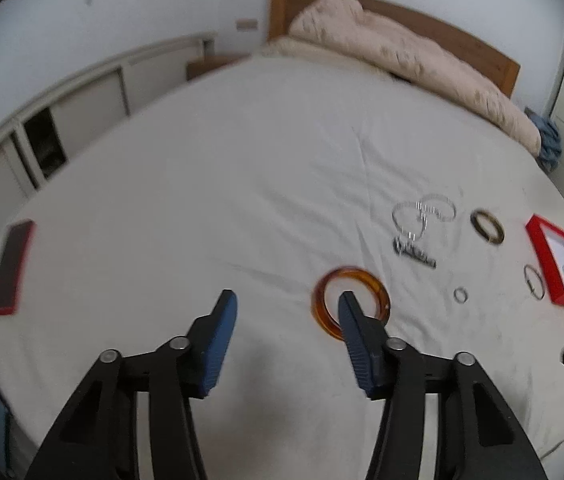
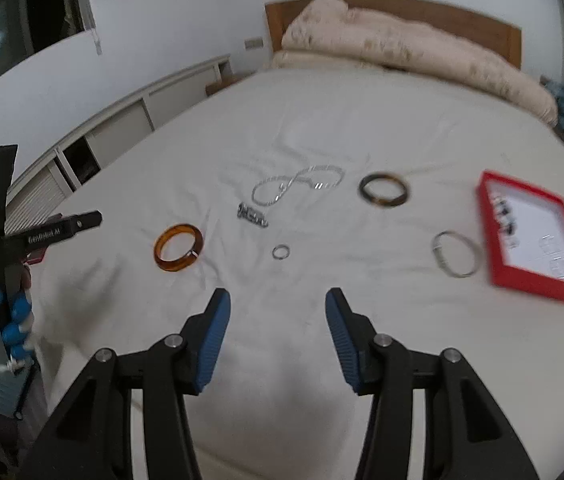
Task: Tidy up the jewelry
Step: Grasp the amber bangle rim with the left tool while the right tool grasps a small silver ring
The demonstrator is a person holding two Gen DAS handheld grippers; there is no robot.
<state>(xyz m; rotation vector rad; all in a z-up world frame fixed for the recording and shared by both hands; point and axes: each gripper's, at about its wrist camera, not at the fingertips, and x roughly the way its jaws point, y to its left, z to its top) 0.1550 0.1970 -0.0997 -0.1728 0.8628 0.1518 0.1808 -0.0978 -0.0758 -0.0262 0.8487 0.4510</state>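
On the white bed (image 2: 322, 128), left to right, lie an amber bangle (image 2: 179, 252), a small ring (image 2: 281, 251), a silver chain (image 2: 296, 189), a dark tortoiseshell bangle (image 2: 384, 195), a thin silver bangle (image 2: 458, 254) and a red tray (image 2: 534, 236). The left gripper (image 1: 288, 306) and right gripper (image 2: 277, 304) hover with jaws spread, pinching nothing.

White bed (image 2: 282, 128), crumpled beige duvet (image 2: 410, 48).
Far ahead of the tongs: wooden headboard (image 2: 462, 16); low white cabinets (image 2: 121, 120) ahead-left.
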